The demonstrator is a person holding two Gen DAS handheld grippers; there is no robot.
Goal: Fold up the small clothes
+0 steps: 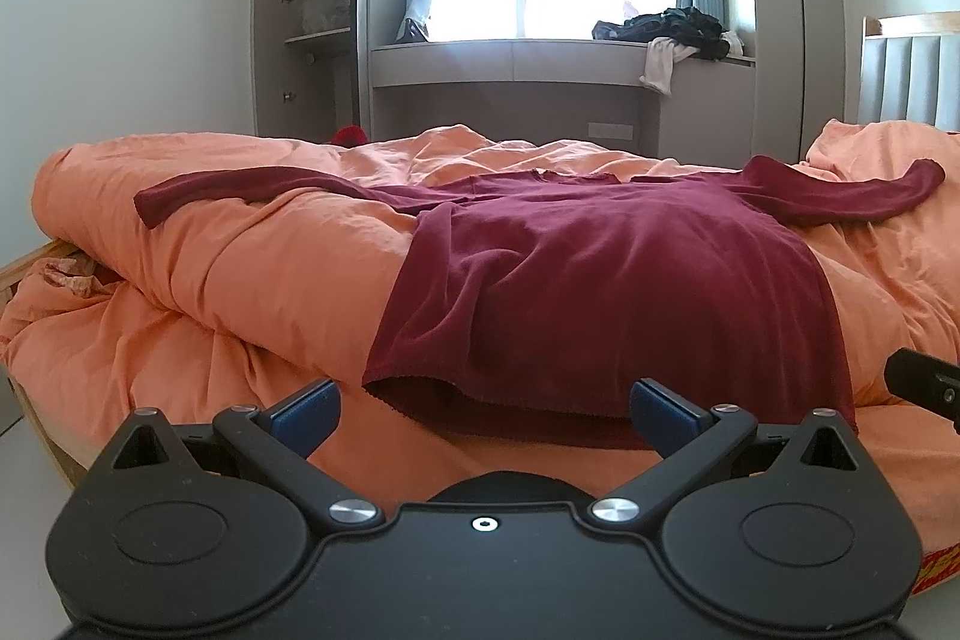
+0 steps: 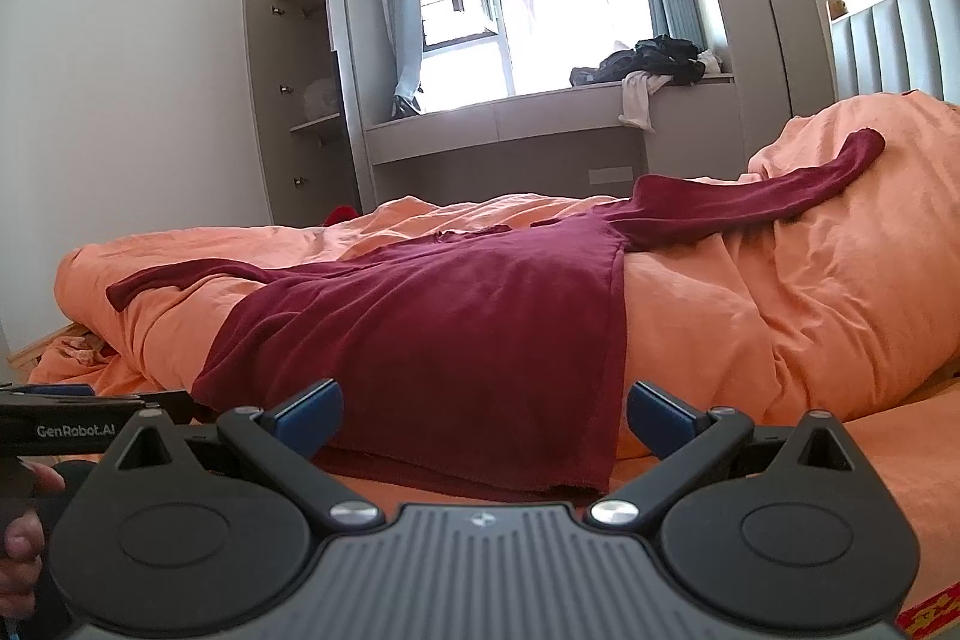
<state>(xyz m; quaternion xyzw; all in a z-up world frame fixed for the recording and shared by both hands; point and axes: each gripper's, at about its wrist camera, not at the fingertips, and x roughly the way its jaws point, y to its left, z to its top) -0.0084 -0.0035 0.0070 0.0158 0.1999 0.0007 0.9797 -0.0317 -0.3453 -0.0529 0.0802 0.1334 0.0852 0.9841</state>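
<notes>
Dark red long-sleeved top [image 1: 600, 280] lies flat, spread across a rumpled orange duvet [image 1: 240, 268] on the bed, neckline away from the grippers, hem at the near edge. Both sleeves are stretched outward: the left one runs along the duvet ridge, the right one drapes up over a raised hump of bedding near the padded headboard [image 2: 888, 34].

Left gripper [image 1: 483, 415]: jaws spread wide, blue-padded fingertips [image 1: 306, 415] empty, held just in front of the hem's left part. Whether it touches the cloth cannot be told.

Right gripper [image 2: 485, 415]: jaws likewise spread wide, nothing between them, facing the hem's right corner.

In the right wrist view, the left gripper's body and the fingers of the person's hand [image 2: 24, 532] show at the left edge.

Background: window ledge [image 1: 510, 52] holds a heap of dark clothes [image 1: 672, 28]; wardrobe door stands open at left.
</notes>
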